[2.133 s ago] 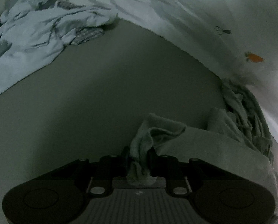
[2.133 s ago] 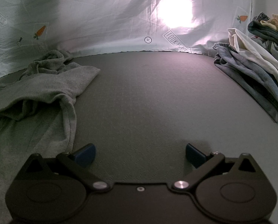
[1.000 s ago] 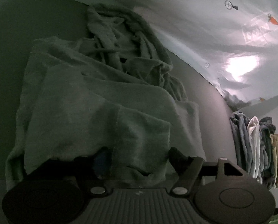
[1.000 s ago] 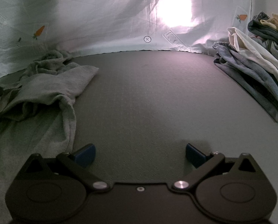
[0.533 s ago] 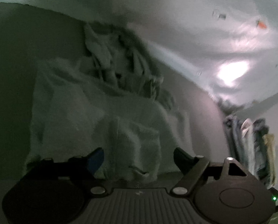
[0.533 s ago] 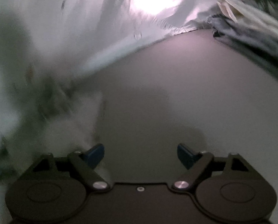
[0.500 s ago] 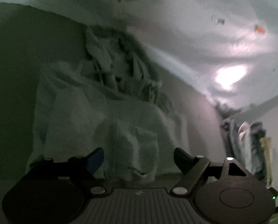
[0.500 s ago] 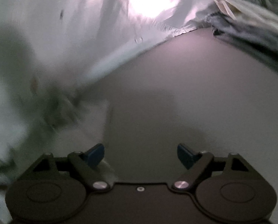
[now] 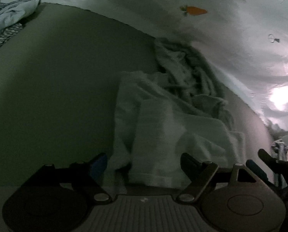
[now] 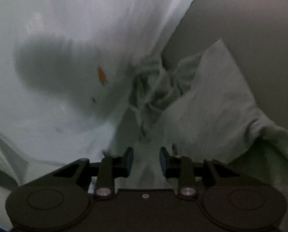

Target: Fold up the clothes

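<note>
Left wrist view puts the pale grey fleecy garment (image 9: 169, 127), partly folded and rumpled, on the dark grey table mat (image 9: 57, 89), filling the centre and lower centre of the frame. Its long axis runs from the near hem at the bottom up toward the bunched end at the upper right, against the white printed backdrop sheet (image 9: 231, 19). The left gripper (image 9: 144, 163) is spread wide, gripping nothing — the near hem lies just ahead, between its fingers. The right gripper (image 10: 146, 161) enters at the lower right edge. In the right wrist view its jaws are closing with a strip of the cloth between them; the pads look not yet pressed on it. Both claws sit at the near hem — I judge the right nearer to a grasp.
</note>
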Available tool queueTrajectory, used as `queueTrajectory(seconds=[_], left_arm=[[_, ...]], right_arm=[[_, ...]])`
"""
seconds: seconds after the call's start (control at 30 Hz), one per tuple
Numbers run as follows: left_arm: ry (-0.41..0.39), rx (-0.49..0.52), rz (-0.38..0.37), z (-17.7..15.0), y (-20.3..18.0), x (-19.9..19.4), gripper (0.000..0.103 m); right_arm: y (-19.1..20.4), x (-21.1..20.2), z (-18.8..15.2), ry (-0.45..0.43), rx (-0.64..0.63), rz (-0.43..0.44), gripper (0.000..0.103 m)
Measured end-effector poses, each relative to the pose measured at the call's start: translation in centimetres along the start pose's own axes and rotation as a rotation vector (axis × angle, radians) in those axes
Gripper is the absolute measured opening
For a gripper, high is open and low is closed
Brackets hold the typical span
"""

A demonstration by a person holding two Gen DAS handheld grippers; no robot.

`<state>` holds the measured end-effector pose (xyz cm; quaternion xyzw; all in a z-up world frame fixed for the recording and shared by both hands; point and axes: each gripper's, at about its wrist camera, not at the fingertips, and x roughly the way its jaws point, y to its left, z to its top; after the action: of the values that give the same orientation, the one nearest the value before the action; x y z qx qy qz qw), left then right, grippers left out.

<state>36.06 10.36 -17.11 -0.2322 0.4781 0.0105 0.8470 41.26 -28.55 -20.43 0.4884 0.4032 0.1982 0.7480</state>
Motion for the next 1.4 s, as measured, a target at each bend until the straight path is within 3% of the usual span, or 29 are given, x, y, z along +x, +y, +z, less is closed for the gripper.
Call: queueTrajectory(seconds=[0.13,0.3,0.37,0.4,0.43,0.67,0.87,1.1,1.3,1.37,1.4], left_arm=[[0.013,-0.013,0.037,0.2,1.0,1.0,0.083],[0.033,-0.006,0.068,-0.1,1.2,1.9,0.084],[0.034,0.004,0.077,-0.1,1.1,1.9,0.085],[0.034,0.014,0.085,-0.1,0.9,1.9,0.085],[0.033,0.028,0.092,0.0,0.6,1.9,0.084],[0.013,0.103,0.136,0.6,-1.3,2.1,0.085],[0.035,0.166,0.139,0.2,-3.1,3.4,0.085],[0.016,0.252,0.178,-0.8,-4.2,4.5,0.094],[0.014,0.253,0.183,-1.0,-4.2,4.4,0.096],[0.030,0.252,0.182,-0.7,-4.2,4.3,0.096],[0.033,0.255,0.172,-0.4,-4.2,4.0,0.096]], right_arm=[[0.4,2.9,-0.5,0.079,-0.068,-0.132,0.033],[0.7,5.0,-0.9,0.134,-0.121,-0.176,0.033],[0.9,5.6,-1.0,0.145,-0.142,-0.185,0.030],[1.0,5.9,-1.0,0.151,-0.153,-0.189,0.019],[1.4,5.9,-1.2,0.144,-0.184,-0.200,0.009],[5.4,2.8,-0.5,-0.012,-0.399,-0.169,0.005],[5.9,1.3,1.4,-0.088,-0.564,-0.314,0.005],[0.7,3.1,0.9,-0.022,-0.561,-0.526,0.009],[0.9,3.4,0.7,-0.001,-0.611,-0.553,0.012],[1.6,3.4,0.7,0.007,-0.640,-0.571,0.022],[2.0,3.3,0.8,0.010,-0.656,-0.577,0.035]])
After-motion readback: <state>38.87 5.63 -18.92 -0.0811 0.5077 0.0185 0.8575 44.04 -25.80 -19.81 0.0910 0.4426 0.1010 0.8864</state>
